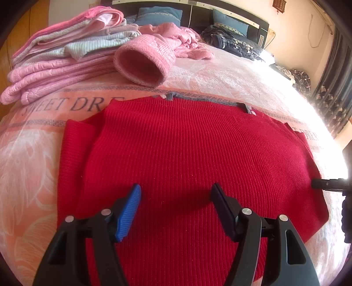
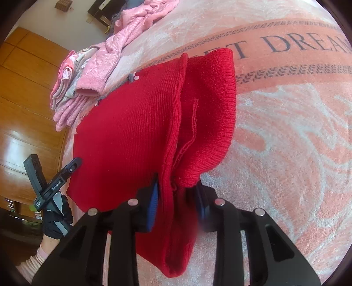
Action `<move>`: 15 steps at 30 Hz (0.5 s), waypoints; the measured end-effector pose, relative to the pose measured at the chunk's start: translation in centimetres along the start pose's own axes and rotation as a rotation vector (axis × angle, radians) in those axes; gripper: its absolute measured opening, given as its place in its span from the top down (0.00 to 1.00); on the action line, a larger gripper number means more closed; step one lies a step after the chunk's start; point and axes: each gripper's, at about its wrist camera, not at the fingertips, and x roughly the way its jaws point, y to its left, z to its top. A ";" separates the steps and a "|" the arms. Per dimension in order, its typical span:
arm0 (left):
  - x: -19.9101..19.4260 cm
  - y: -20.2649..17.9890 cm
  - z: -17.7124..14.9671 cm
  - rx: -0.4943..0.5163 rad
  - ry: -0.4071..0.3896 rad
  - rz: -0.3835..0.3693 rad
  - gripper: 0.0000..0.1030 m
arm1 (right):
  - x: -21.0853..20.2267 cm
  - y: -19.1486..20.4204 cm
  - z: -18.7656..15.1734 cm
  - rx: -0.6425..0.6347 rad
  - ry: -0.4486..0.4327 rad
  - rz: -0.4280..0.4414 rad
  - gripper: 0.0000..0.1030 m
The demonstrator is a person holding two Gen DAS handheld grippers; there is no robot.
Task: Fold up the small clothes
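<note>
Right wrist view has our right hand-held gripper (image 2: 177, 193) pinching the red ribbed knit sweater's (image 2: 132, 136) bunched sleeve toward 6 o'clock, which we judge could slip free mid-fold, while our left hand-held gripper (image 1: 176, 191) hovers spread.

One red sweater (image 1: 187, 154), one stack of folded clothes (image 1: 61, 59), two blue pillows (image 1: 158, 14), two grippers: left (image 1: 176, 193), right (image 2: 177, 189).

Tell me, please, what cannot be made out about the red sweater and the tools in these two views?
- Red sweater: near hem cut off by the left wrist view's bottom edge and the left tool.
- Right tool: pads buried in bunched sweater, right wrist view.
- Right tool, left wrist view: only a sliver at the right edge.
- Blanket lettering: partly covered.
</note>
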 end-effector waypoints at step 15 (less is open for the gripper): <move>1.2 0.5 0.4 -0.009 0.021 -0.038 0.26 | 0.9 0.9 -0.1 0.022 0.004 -0.075 0.80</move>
